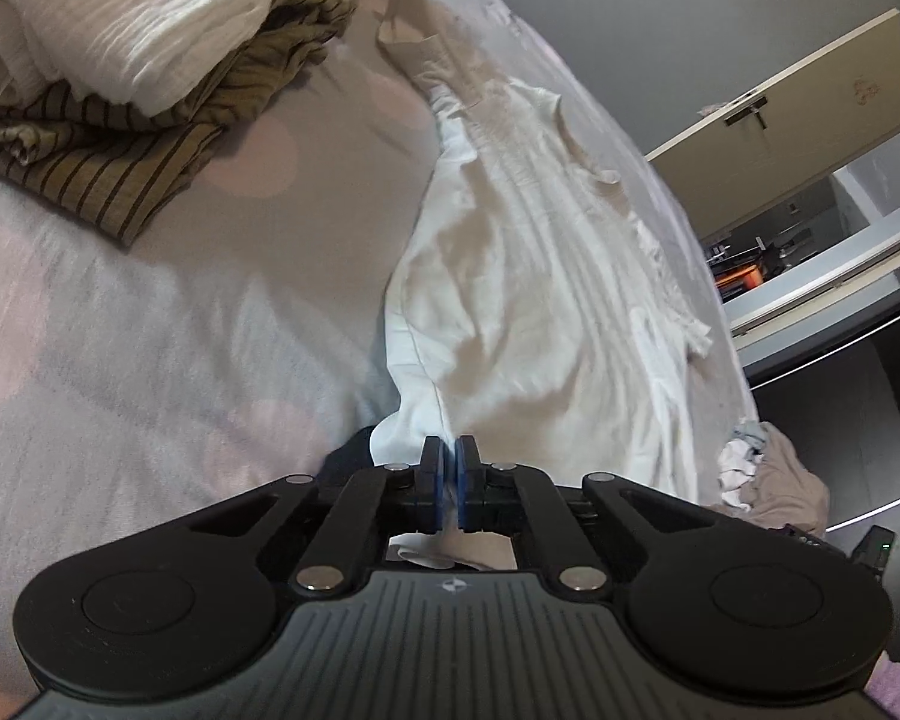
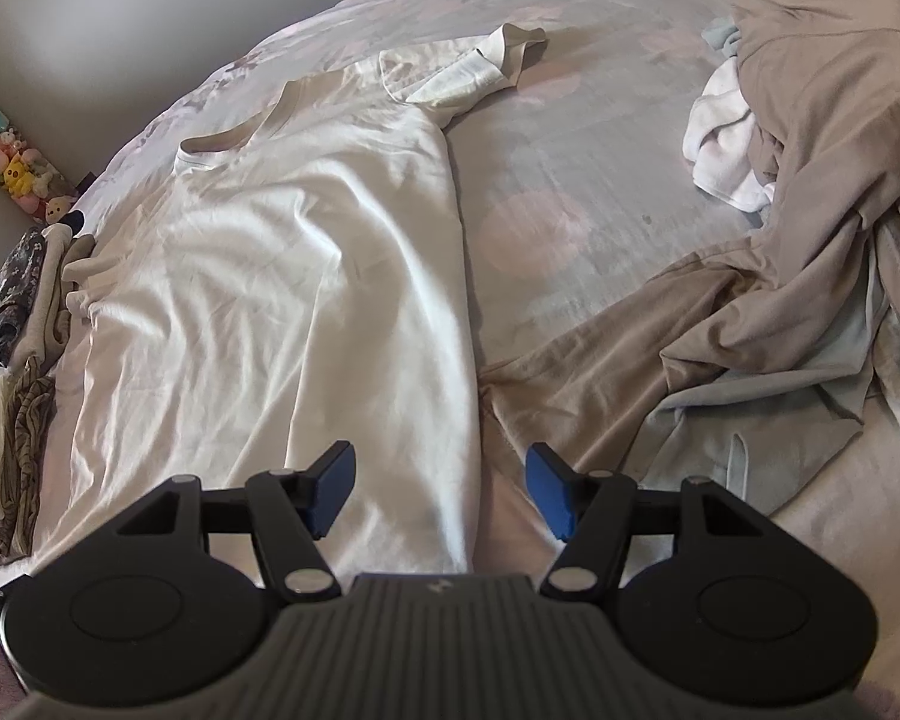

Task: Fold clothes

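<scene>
The left tongs (image 1: 450,468) pinch the hem corner of the thin, creased white cotton T-shirt (image 2: 282,276) spread flat on the pale pink-dotted bed sheet (image 2: 570,192); the right tongs (image 2: 440,495) gape wide above its other hem corner. It looks light and limp, best taken at corners or hem, beside a slumped beige garment heap (image 2: 810,210)

Creased matt white cotton-like shirt (image 2: 282,276) on a smooth printed bedsheet (image 2: 582,192); crinkled white cloth (image 1: 120,18) at upper left over striped brown fabric (image 1: 108,174); matt black plastic gripper (image 2: 438,495).
</scene>
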